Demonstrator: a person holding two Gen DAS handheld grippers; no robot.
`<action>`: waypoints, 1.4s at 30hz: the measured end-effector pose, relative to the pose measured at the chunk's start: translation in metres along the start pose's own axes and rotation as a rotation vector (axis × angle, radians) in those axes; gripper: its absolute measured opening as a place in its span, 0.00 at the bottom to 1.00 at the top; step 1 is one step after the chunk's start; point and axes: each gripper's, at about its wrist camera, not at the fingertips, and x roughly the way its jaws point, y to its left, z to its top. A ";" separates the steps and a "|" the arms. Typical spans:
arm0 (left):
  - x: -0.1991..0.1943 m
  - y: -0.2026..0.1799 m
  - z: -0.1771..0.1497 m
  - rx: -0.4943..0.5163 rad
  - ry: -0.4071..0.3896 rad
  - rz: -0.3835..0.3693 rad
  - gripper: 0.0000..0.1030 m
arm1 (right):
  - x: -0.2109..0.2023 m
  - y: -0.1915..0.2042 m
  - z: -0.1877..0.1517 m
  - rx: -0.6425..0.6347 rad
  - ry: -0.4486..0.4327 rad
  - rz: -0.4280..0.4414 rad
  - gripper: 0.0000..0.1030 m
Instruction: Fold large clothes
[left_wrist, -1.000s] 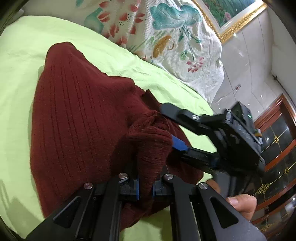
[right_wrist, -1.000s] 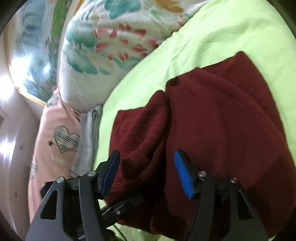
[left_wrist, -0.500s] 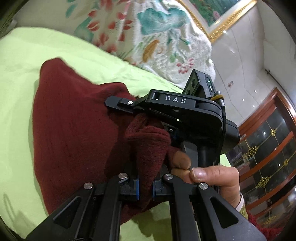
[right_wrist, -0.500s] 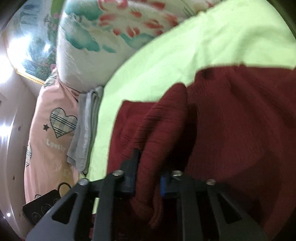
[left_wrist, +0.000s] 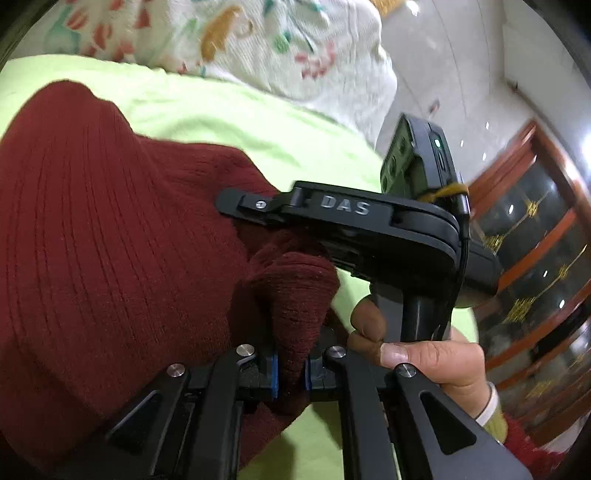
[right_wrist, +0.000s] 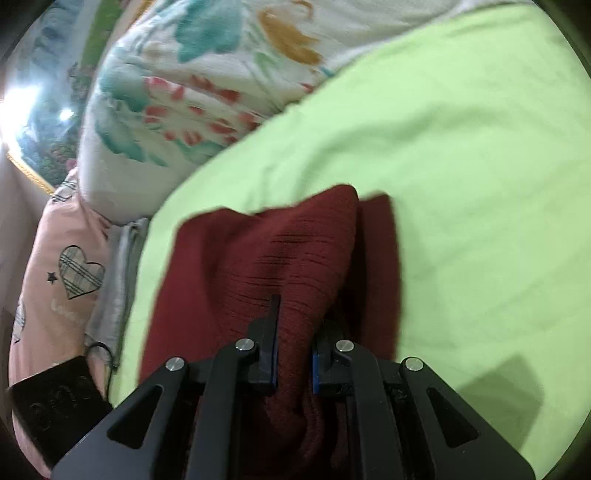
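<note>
A dark red ribbed sweater (left_wrist: 110, 240) lies bunched on a light green bed sheet (left_wrist: 266, 122). My left gripper (left_wrist: 290, 373) is shut on a thick fold of it at the bottom of the left wrist view. Just beyond, my right gripper (left_wrist: 232, 203) reaches side-on over the cloth, held by a person's hand (left_wrist: 424, 358). In the right wrist view my right gripper (right_wrist: 293, 358) is shut on another raised fold of the sweater (right_wrist: 266, 258). The cloth hides both pairs of pads for the most part.
A floral quilt (right_wrist: 184, 92) is piled at the head of the green sheet (right_wrist: 461, 147). To the left lie a pink heart-print pillow (right_wrist: 62, 266), a grey cloth (right_wrist: 122, 266) and a black object (right_wrist: 55, 406). A wooden glass-front cabinet (left_wrist: 535, 258) stands at the right.
My right gripper has closed on the sweater fold. Both grippers have moved across the bed with the cloth, and the right gripper now sits close in front of the left camera.
</note>
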 end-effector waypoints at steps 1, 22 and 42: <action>0.001 -0.002 -0.001 0.010 0.006 0.012 0.07 | 0.001 -0.003 -0.001 0.006 -0.003 0.005 0.12; -0.147 0.093 -0.027 -0.258 -0.142 0.097 0.83 | -0.040 0.002 -0.010 -0.047 -0.063 -0.085 0.66; -0.029 0.118 0.019 -0.234 0.120 0.095 0.74 | 0.011 -0.015 0.004 0.028 0.150 0.065 0.38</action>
